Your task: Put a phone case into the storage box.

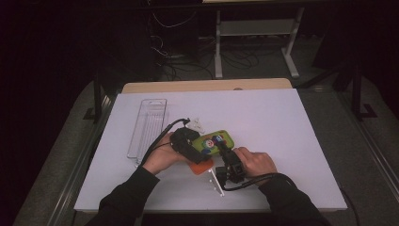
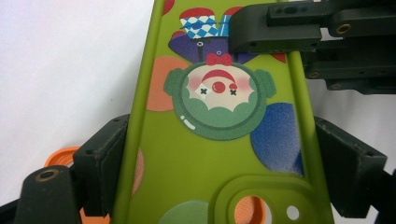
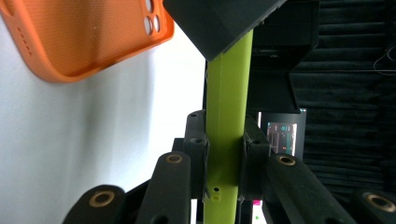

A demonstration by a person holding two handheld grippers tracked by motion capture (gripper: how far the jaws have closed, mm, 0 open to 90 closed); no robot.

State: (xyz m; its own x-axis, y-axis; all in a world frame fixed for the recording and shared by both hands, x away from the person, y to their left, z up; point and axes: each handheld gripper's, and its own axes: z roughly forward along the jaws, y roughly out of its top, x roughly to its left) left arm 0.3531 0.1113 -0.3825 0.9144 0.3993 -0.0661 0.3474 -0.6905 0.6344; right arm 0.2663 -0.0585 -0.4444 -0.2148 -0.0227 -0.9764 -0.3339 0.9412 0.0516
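Observation:
A green phone case (image 1: 217,140) printed with a clown is held just above the white table (image 1: 282,141), flat in the high view. My left gripper (image 2: 224,154) is shut on it, one pad (image 2: 100,163) on each long edge near the camera cut-out. My right gripper (image 3: 225,140) is shut on the same case, which shows edge-on as a green strip (image 3: 227,93) between its pads. In the high view the left gripper (image 1: 194,147) is at the case's left end and the right gripper (image 1: 222,148) at its near edge. An orange phone case (image 1: 201,167) lies underneath on the table.
A clear plastic tray (image 1: 148,125) lies at the left of the table. A small white piece (image 1: 196,125) sits behind the cases and a thin white stand (image 1: 216,181) lies near the front edge. The orange case (image 3: 88,32) shows its inside face.

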